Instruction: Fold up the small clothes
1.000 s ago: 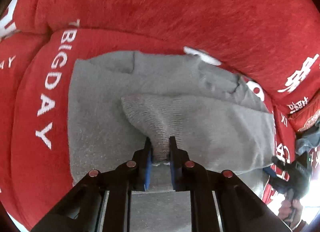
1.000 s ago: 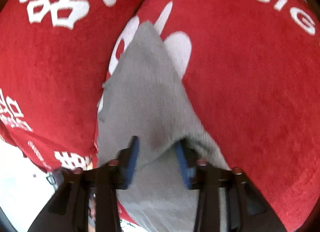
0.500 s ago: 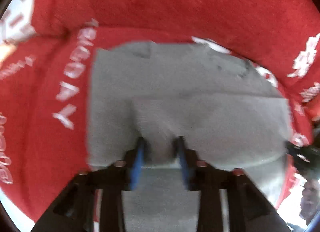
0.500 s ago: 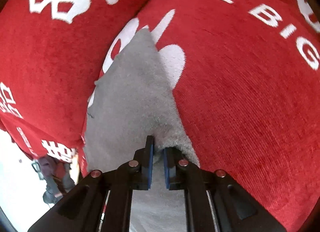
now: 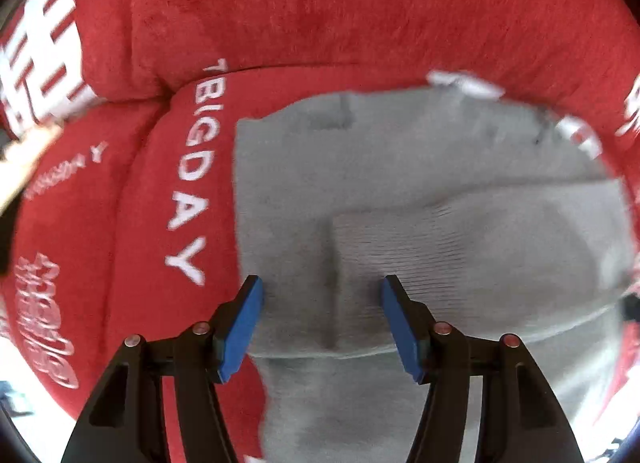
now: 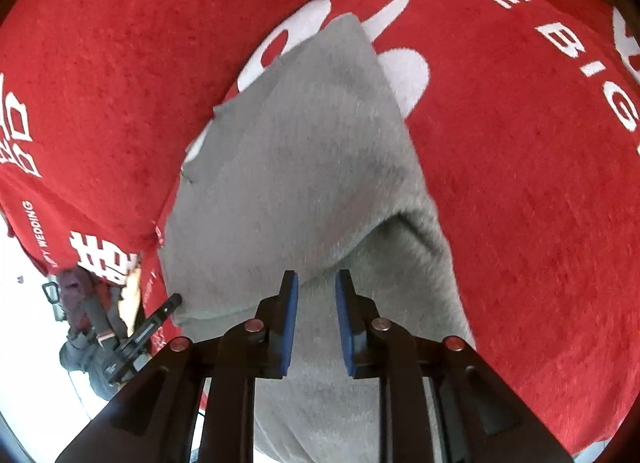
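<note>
Red plush cushions [image 5: 360, 15] printed with white lettering fill both of our views and carry the whole scene. Our left gripper [image 5: 322, 319] stands released, its blue pads [image 5: 242, 327] spread wide and clear of the cloth between them. Just beyond those pads lies the grey garment [image 5: 440, 191], spread flat on the seat cushion with a ribbed panel folded over on its near half; the fold's straight edge runs right across the view. Its far edge reaches the crease where the seat meets the back cushion. Words reading "BIG DAY" [image 5: 192, 183] run along the seat just left of the garment. At the far right the cloth blurs, and we cannot make out how its corner lies.

Our right gripper [image 6: 317, 323] has its pads only slightly parted, with nothing clamped; they hover over the near edge of a folded flap of the same grey garment [image 6: 304, 151], and we cannot tell whether they touch it. From here the cloth narrows to a point at the far end, lying over a white print. No containers show. At the lower left of the right view, dark gear [image 6: 120, 327] peeks past the cushion edge, too cut off to identify.
</note>
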The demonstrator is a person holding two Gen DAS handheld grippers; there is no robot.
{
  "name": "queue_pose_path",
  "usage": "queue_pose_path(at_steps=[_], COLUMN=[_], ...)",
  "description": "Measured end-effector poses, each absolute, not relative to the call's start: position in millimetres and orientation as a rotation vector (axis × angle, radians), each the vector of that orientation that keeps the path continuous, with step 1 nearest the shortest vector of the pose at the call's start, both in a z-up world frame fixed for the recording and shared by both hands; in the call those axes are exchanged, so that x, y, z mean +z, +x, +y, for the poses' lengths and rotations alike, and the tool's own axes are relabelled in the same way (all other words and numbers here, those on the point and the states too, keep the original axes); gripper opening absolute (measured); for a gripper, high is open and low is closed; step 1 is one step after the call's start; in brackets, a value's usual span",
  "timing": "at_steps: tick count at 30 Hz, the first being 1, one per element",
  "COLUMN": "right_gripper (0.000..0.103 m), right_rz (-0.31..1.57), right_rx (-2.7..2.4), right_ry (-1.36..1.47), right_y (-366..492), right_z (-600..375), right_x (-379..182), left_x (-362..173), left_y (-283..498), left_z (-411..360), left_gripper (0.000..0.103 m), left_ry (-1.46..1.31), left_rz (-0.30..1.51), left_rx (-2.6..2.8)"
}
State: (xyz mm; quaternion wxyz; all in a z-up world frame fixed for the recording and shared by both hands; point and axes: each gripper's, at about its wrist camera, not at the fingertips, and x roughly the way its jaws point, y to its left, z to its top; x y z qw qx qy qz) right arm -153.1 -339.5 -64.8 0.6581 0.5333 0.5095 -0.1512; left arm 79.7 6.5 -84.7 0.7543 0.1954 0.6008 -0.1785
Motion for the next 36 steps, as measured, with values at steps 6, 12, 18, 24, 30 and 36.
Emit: queue_pose_path(at_steps=[6,12,18,24,30,36], right_gripper=[0.039,0.046,0.05,0.061,0.081,0.082], right_rz=[1.173,1.199,1.237,1.267,1.292,1.336], right_rx=[-0.339,-0.336,-0.326,-0.318,-0.361,-0.402], right_ry=[1.16,1.134,1.085,1.025,0.882,0.748], right_y=[-156.1,-160.0,-157.8,-153.9,-146.1,-141.0], right_z=[-329.8,-317.8,-304.4,-293.3,-289.7,-303.7], right_x=[-55.3,-44.0,-27.4,-2.0,29.1,30.3], left_x=[-77.2,-60.4,-44.4,-11.0,12.5,24.6], left_y=[80.1,56.8,24.5,-5.5,-13.1,-10.0], left_z=[39.8,48.6,32.8,18.1,13.3,21.0], left_gripper=[0.062,0.062,0.062,0.102,0.102,0.102], left_ry=[0.375,0.38,0.351,0.364,0.369,0.342], left_rz=[1.358,1.387,1.44,1.393,1.405,1.431], left_rx=[-0.339,-0.376,-0.473,-0.495,-0.492,-0.445])
